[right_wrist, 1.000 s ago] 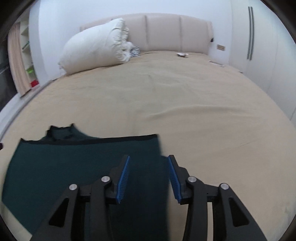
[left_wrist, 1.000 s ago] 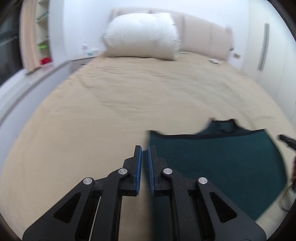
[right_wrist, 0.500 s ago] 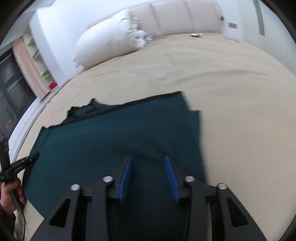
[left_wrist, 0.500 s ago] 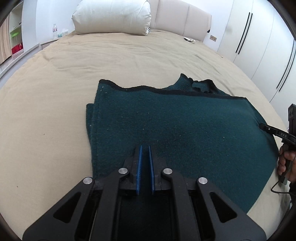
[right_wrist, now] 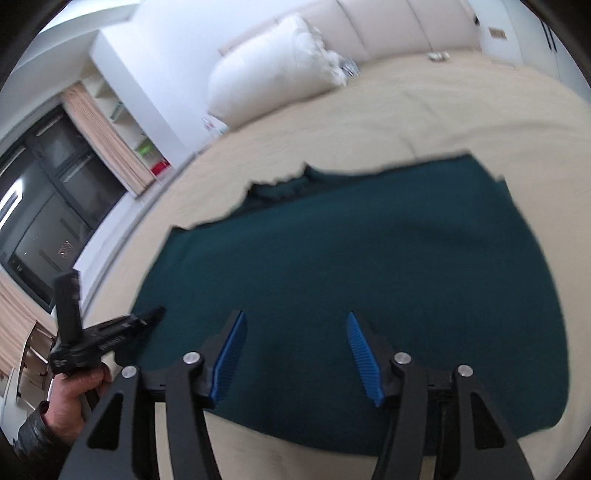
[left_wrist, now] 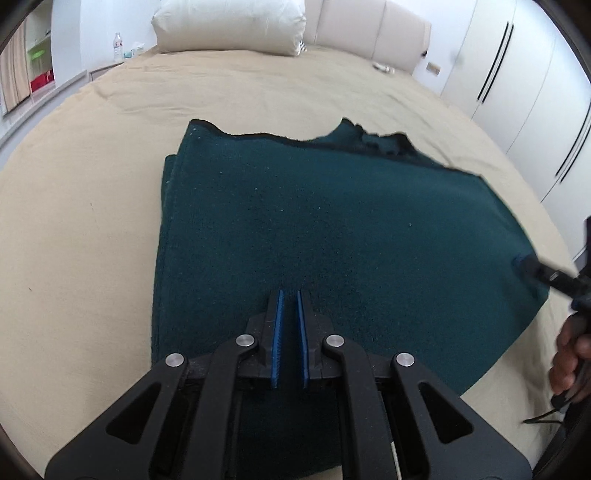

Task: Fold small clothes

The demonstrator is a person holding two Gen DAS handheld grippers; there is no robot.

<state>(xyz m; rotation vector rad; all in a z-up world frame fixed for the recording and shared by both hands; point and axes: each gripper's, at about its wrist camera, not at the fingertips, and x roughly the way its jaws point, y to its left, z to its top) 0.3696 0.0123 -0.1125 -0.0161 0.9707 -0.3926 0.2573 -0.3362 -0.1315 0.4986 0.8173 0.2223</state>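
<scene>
A dark green knitted garment (left_wrist: 332, 236) lies flat on the beige bed, folded over along its left side, collar at the far edge. It also shows in the right wrist view (right_wrist: 369, 266). My left gripper (left_wrist: 290, 295) hovers over the garment's near part with its blue pads almost together and nothing between them. My right gripper (right_wrist: 295, 317) is open and empty above the garment's near edge. The right gripper's tip (left_wrist: 532, 271) shows at the garment's right edge in the left wrist view; the left gripper (right_wrist: 110, 332) shows at the garment's left corner.
The beige bed (left_wrist: 92, 221) spreads all around the garment. A white pillow (left_wrist: 229, 26) and padded headboard (left_wrist: 369, 33) are at the far end. White wardrobe doors (left_wrist: 517, 74) stand at right, shelves and a dark window (right_wrist: 55, 177) at left.
Both grippers have drawn back and tilted down, so the whole garment now fills the views. The left gripper has let go of the garment's edge, which lies folded over. The right jaws opened wider.
</scene>
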